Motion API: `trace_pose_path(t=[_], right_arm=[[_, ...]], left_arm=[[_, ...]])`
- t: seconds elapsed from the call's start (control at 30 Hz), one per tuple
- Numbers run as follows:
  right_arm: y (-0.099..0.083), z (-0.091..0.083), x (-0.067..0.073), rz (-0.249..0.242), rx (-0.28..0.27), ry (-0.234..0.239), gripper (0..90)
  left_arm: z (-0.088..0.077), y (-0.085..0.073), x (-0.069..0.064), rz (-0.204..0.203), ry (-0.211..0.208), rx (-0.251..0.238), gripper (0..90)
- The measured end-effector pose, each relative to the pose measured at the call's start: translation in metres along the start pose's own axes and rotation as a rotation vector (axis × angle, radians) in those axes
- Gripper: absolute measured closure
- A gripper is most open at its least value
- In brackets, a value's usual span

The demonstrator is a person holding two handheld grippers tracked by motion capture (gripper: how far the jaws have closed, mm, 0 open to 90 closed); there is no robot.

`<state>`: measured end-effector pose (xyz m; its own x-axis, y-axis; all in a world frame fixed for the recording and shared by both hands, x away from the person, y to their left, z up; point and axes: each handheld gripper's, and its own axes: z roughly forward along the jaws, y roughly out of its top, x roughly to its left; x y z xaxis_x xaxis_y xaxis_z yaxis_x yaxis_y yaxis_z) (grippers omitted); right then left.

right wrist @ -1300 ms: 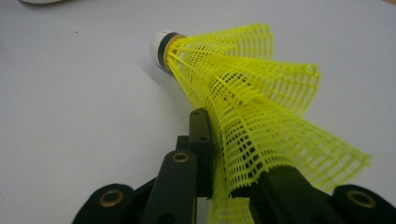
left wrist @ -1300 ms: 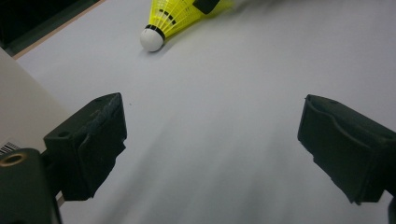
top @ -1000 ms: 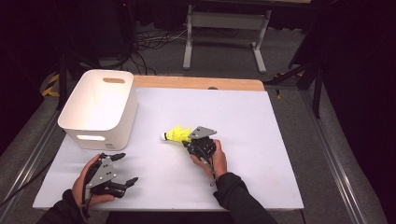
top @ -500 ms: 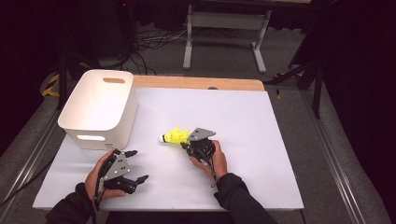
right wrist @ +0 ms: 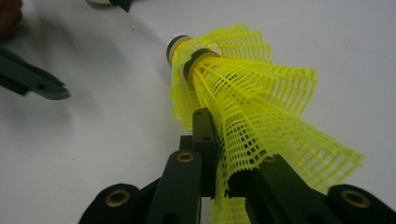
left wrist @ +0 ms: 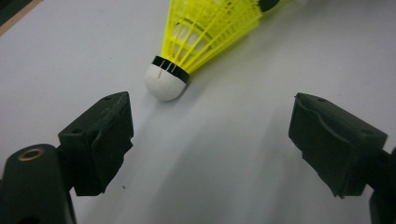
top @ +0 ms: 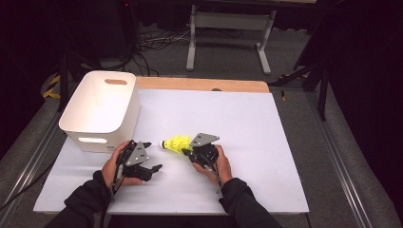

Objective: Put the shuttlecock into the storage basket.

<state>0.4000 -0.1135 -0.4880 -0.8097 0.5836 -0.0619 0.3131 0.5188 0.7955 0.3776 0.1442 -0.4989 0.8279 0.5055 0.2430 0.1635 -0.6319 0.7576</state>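
Yellow shuttlecock (top: 177, 143) pinched in right tool (top: 192, 151), left tool (top: 151, 155) gaping just beside, white bin (top: 100, 113) behind.

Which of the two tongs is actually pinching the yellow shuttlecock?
The right tongs: their jaws are shut on the shuttlecock's yellow skirt. The left tongs stand open beside its white tip, touching nothing.

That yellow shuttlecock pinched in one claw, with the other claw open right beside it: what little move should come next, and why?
Probably ease the left claw forward around the white tip of the shuttlecock, then close. Its jaws stand open just short of that tip, while the right claw pinches the yellow skirt.
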Motion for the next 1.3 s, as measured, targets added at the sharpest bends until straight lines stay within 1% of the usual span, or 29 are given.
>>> trace_pose_path(t=[0.03,0.07,0.1,0.17,0.2,0.23,0.27,0.3,0.33,0.37,0.4,0.43,0.5,0.57,0.6,0.67,0.7,0.77,0.8,0.87,0.93,1.0,1.07,1.1,1.13,1.17,1.23,1.27,1.3], right_arm=[[0.000,0.000,0.000,0.000,0.001,0.002,85.8],[0.000,0.000,0.000,0.001,-0.001,0.004,85.1],[0.000,0.000,-0.001,0.002,-0.003,0.004,83.7],[0.000,0.000,-0.001,0.006,-0.006,0.003,79.2],[0.000,0.000,-0.001,0.005,-0.006,0.009,76.9],[0.000,0.000,-0.001,0.007,-0.006,0.030,72.2],[0.001,0.000,-0.002,0.012,-0.014,0.056,64.5],[0.002,0.001,-0.003,0.018,-0.007,0.071,59.7],[0.003,0.002,-0.003,0.012,0.006,0.070,57.1],[0.003,0.002,-0.003,0.012,0.006,0.070,57.1],[0.004,0.003,-0.003,0.005,0.017,0.069,54.2],[0.006,0.007,-0.001,-0.008,0.033,0.053,47.4],[0.008,0.011,0.000,-0.013,0.038,0.046,42.7],[0.011,0.014,0.000,-0.011,0.046,0.041,41.1],[0.011,0.014,0.000,-0.005,0.043,0.043,40.6],[0.012,0.012,-0.001,0.007,0.040,0.049,39.5],[0.012,0.011,-0.001,0.013,0.042,0.049,38.0],[0.011,0.007,-0.002,0.042,0.038,0.071,35.0],[0.011,0.007,-0.002,0.042,0.038,0.071,35.0],[0.012,0.002,-0.003,0.055,0.029,0.078,28.0],[0.013,0.000,-0.002,0.059,0.012,0.098,27.7],[0.015,0.003,0.002,0.036,0.025,0.089,27.3],[0.017,0.010,0.005,0.025,0.041,0.080,26.2],[0.017,0.010,0.005,0.025,0.041,0.080,26.2],[0.018,0.014,0.007,0.020,0.052,0.068,25.9],[0.019,0.024,0.009,0.017,0.081,0.015,25.8],[0.020,0.027,0.008,0.024,0.066,-0.006,30.3],[0.021,0.029,0.007,0.036,0.059,-0.014,34.0],[0.021,0.029,0.007,0.036,0.059,-0.014,34.0]], left_arm=[[0.004,0.002,0.002,-0.004,-0.008,0.012,16.5],[0.008,0.005,0.004,0.002,-0.010,0.023,18.8],[0.010,0.006,0.005,0.001,-0.008,0.024,18.7],[0.013,0.009,0.008,-0.012,-0.028,0.019,18.6],[0.014,0.009,0.008,-0.010,-0.031,0.013,18.6],[0.013,0.010,0.007,-0.011,-0.038,0.009,18.3],[0.012,0.009,0.007,-0.013,-0.050,0.003,17.7],[0.011,0.009,0.007,-0.013,-0.053,0.002,17.0],[0.010,0.009,0.007,-0.011,-0.056,-0.001,16.6],[0.010,0.009,0.007,-0.011,-0.056,-0.001,16.5],[0.008,0.008,0.008,-0.016,-0.068,-0.010,16.5],[0.008,0.008,0.008,-0.021,-0.071,-0.012,16.4],[0.009,0.005,0.007,-0.032,-0.091,-0.005,17.3],[0.012,0.003,0.004,-0.014,-0.089,0.021,18.2],[0.011,0.003,0.004,-0.013,-0.086,0.012,18.2],[0.009,0.003,0.004,-0.033,-0.092,-0.012,19.1],[0.009,0.002,0.005,-0.039,-0.094,-0.013,19.2],[0.009,0.001,0.006,-0.047,-0.097,-0.008,19.2],[0.009,0.001,0.006,-0.047,-0.097,-0.008,19.2],[0.008,0.001,0.006,-0.057,-0.099,-0.019,19.0],[0.008,0.000,0.007,-0.064,-0.101,-0.028,18.5],[0.006,0.000,0.009,-0.074,-0.108,-0.038,18.5],[0.004,-0.001,0.008,-0.071,-0.109,-0.049,17.9],[0.004,-0.001,0.008,-0.071,-0.109,-0.049,17.6],[0.003,-0.001,0.007,-0.067,-0.118,-0.059,17.6],[0.002,-0.001,0.006,-0.060,-0.127,-0.067,15.4],[0.000,-0.002,0.001,-0.033,-0.126,-0.066,14.7],[0.000,-0.002,0.000,-0.026,-0.133,-0.069,13.7],[0.000,-0.002,0.000,-0.026,-0.133,-0.069,12.9]])
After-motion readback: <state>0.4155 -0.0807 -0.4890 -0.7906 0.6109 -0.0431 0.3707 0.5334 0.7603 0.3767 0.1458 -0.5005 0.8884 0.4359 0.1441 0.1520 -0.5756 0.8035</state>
